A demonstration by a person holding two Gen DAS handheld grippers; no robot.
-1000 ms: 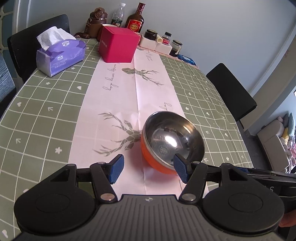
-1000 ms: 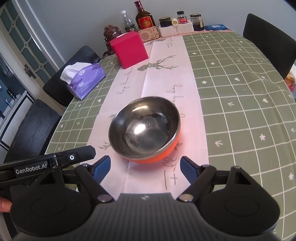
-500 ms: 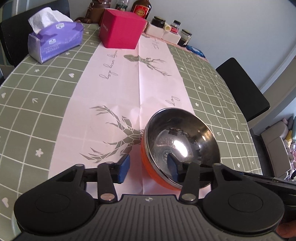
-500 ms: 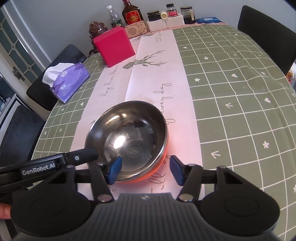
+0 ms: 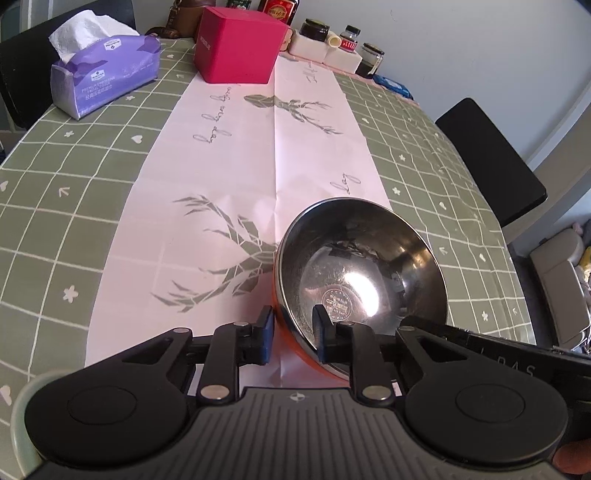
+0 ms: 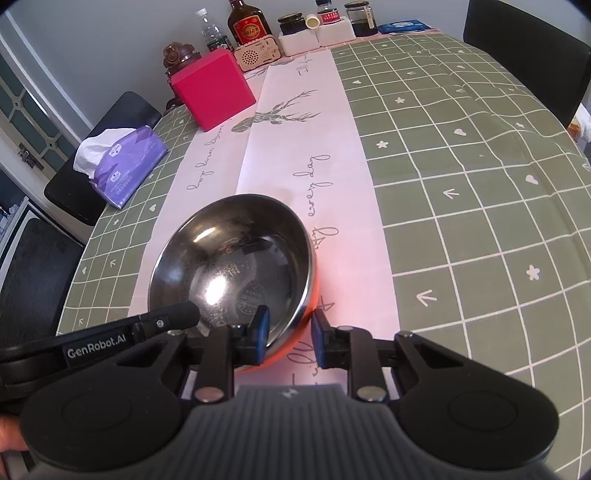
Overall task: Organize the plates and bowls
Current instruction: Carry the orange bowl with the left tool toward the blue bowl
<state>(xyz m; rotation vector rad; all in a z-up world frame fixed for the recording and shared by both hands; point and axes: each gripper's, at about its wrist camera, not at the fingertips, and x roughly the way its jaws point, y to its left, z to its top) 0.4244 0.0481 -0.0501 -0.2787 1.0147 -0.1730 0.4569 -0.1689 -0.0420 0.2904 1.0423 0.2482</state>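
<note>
A bowl (image 5: pixel 360 275), steel inside w/ an orange outer shell, is sitting upright on the pale runner down the middle of the counter (image 5: pixel 66 206), at the near end, right in front of both cameras. No plates are showing in either view.

The left tongs (image 5: pixel 293 334) are straddling the bowl's near-left rim: one blue pad outside against the orange wall, the other inside on the steel. The jaws are closing, narrow now, w/ the rim between them and the pads looking as if they are touching it. The right tongs (image 6: pixel 288 334) are doing the same on the near-right rim, one pad inside, one outside, also closing to a narrow gap on the wall.

Handling, as a judgement: the bowl is prob. light, rigid and not fragile, but the polished steel is slick and the wall is curving, so pads may be sliding upward off the lip. Best hold is the rim itself, pinched deep enough that the lip is sitting between the pads, w/ both sides lifting evenly so it isn't tipping.

Farther out, well apart from the bowl: a red box (image 5: pixel 238 44) on the runner, a purple tissue pack (image 5: pixel 105 75) to the left, then bottles and jars (image 6: pixel 321 18) along the far edge. Dark chairs (image 5: pixel 491 162) are standing around the counter.
</note>
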